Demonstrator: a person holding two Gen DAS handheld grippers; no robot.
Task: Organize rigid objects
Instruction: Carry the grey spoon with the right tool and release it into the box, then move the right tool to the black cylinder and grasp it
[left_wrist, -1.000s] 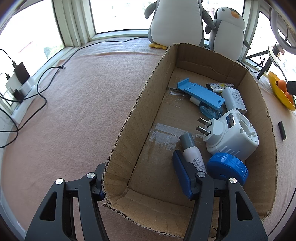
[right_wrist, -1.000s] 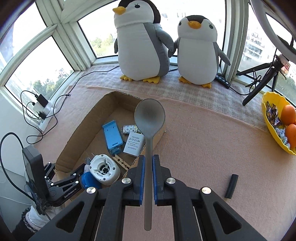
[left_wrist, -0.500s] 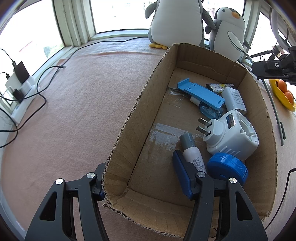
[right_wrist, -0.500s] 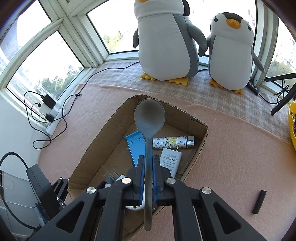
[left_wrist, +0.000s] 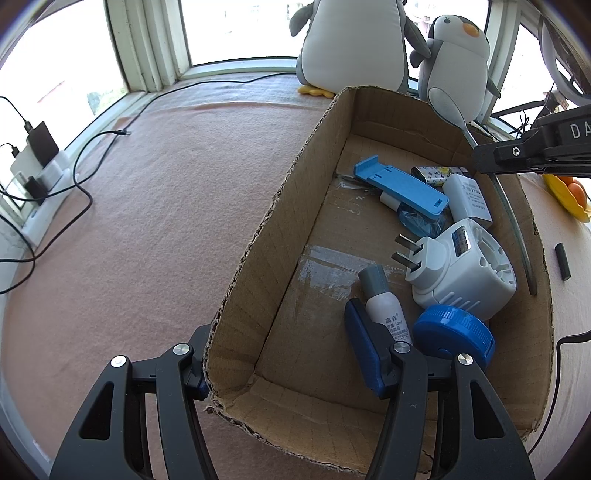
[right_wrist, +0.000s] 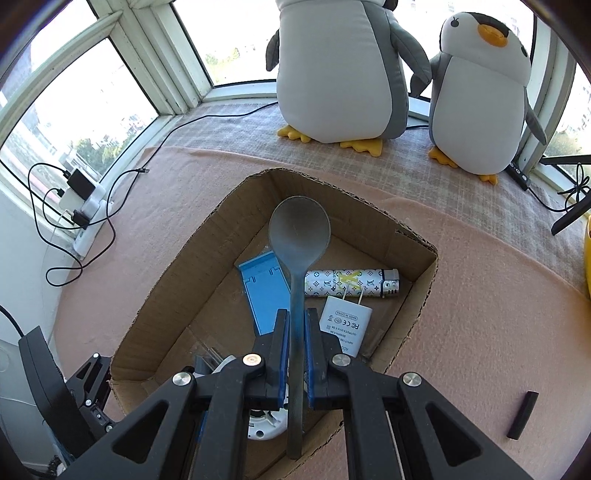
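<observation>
My right gripper (right_wrist: 296, 345) is shut on the handle of a grey spoon (right_wrist: 299, 236) and holds it over the open cardboard box (right_wrist: 424, 295). The spoon (left_wrist: 452, 110) and the right gripper (left_wrist: 517, 157) also show at the right in the left wrist view. My left gripper (left_wrist: 286, 363) is open and straddles the box's near left wall (left_wrist: 236, 280), one finger inside and one outside. The box holds a blue phone stand (left_wrist: 400, 182), a white charger (left_wrist: 469, 197), a patterned lighter (right_wrist: 351, 282), a white plug adapter (left_wrist: 458, 267), a blue cap (left_wrist: 454, 336) and a small white tube (left_wrist: 384, 304).
Two plush penguins (right_wrist: 340, 70) stand at the window behind the box. A power strip with cables (left_wrist: 40, 173) lies at the left. A small black stick (right_wrist: 521, 413) lies on the pink cloth right of the box. A yellow fruit bowl (left_wrist: 569, 197) stands at the far right.
My right gripper has carried the spoon leftward and forward, from beside the box to over its inside. My left gripper has stayed on the box wall.
</observation>
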